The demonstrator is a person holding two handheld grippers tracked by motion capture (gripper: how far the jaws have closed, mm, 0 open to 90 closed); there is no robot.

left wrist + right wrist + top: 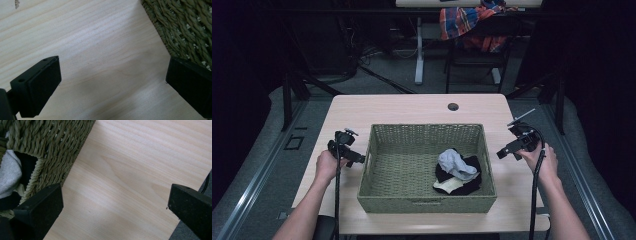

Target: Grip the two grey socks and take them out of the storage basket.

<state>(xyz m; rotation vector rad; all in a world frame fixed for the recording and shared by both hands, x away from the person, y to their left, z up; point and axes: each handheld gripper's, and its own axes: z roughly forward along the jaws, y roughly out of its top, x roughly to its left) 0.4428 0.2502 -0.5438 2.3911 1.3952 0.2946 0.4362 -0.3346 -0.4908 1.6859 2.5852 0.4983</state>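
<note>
A green woven basket (384, 165) stands in the middle of the light wooden table (412, 110). In its right half lies a heap of clothes: a grey piece (455, 164) on black cloth (471, 175), with a cream piece (448, 185) at the front. My left gripper (354, 159) hovers over the table just left of the basket, open with nothing between its jaws; the basket's wall (185, 27) shows at the upper right of the left gripper view. My right gripper (507, 152) is held right of the basket, open and empty, with the basket's rim (50, 147) and the grey cloth (8, 175) at its left.
A round cable hole (453, 106) sits near the table's far edge. Beyond the table stand a chair draped with a plaid cloth (467, 20) and a white desk leg (419, 50). Bare wood lies on both sides of the basket.
</note>
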